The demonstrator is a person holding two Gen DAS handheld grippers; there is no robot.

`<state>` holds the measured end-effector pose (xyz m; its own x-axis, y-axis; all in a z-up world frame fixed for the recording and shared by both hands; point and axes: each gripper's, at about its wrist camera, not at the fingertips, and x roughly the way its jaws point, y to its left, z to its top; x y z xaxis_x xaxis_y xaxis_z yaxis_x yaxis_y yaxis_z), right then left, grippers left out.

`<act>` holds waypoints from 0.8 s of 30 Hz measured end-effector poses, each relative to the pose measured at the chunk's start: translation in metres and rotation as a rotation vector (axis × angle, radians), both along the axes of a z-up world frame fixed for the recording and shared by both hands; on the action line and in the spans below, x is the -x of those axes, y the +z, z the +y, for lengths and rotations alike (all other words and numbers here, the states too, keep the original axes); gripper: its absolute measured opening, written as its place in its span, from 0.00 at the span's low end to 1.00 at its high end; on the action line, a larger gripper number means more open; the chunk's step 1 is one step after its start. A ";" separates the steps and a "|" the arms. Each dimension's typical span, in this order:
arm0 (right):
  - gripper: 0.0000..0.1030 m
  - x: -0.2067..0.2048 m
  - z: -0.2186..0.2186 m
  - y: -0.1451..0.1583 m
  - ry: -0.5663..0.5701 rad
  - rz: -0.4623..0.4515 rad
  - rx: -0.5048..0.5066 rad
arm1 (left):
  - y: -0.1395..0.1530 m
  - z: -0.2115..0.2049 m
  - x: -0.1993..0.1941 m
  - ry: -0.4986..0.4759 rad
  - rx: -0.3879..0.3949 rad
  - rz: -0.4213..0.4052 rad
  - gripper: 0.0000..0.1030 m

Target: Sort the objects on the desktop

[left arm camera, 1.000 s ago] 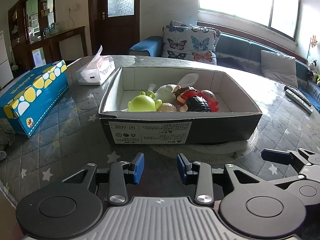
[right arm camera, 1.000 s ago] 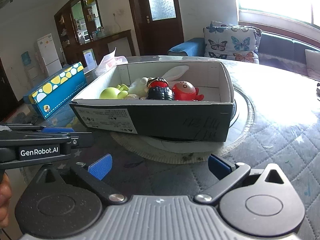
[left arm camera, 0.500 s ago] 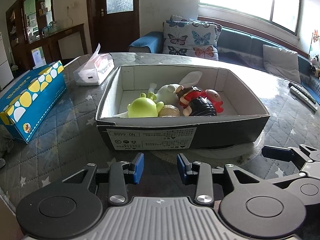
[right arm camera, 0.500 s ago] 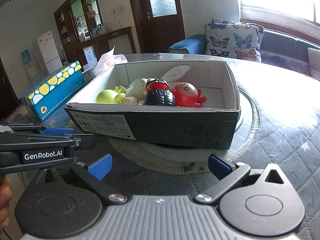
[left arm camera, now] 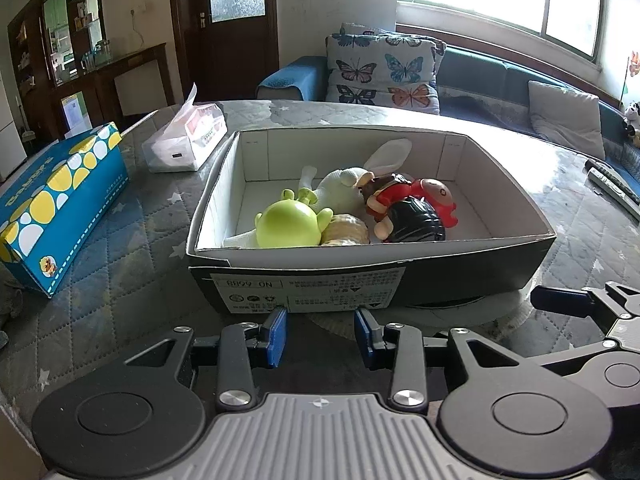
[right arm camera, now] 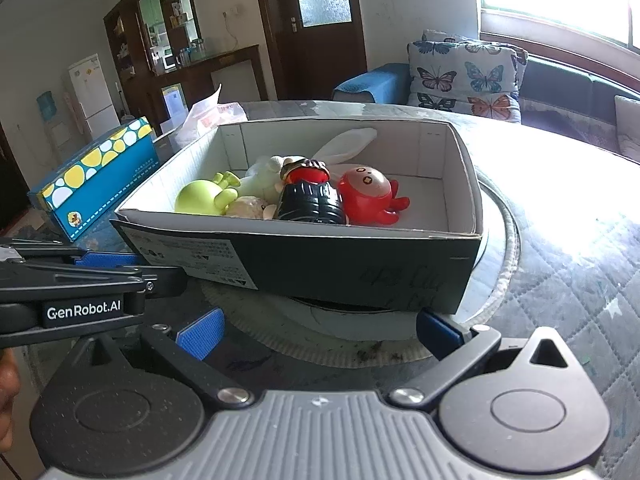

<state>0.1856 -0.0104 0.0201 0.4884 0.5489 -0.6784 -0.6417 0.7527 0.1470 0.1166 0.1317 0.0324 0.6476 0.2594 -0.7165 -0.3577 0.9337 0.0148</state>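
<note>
Hovering before shoebox [left arm camera: 304, 284]; our left gripper [left arm camera: 320, 334] part-spread, right gripper [right arm camera: 320, 330] wide, both empty. Toys [right arm camera: 304, 196] piled inside box. Risk: we nudge box wall, sliding box off turntable [right arm camera: 500, 216].

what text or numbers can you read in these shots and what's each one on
"GenRobot.AI": white print on the side of the left gripper, seen from the right wrist view.
"8899 ON" as it reads: on the white label of the black box; it looks upside down.
The label's other lines and symbols: too small to read.
Dark scrawl on the black box's side: illegible.
Blue dotted carton: print too blurred to read.
</note>
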 end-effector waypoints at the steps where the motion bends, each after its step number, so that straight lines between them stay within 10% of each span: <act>1: 1.00 -0.001 0.001 0.000 0.000 0.002 0.001 | 0.000 0.000 -0.001 0.000 -0.002 0.002 0.38; 24: 1.00 -0.016 0.011 -0.004 -0.013 0.027 0.029 | -0.002 0.010 -0.015 0.005 -0.018 0.031 0.38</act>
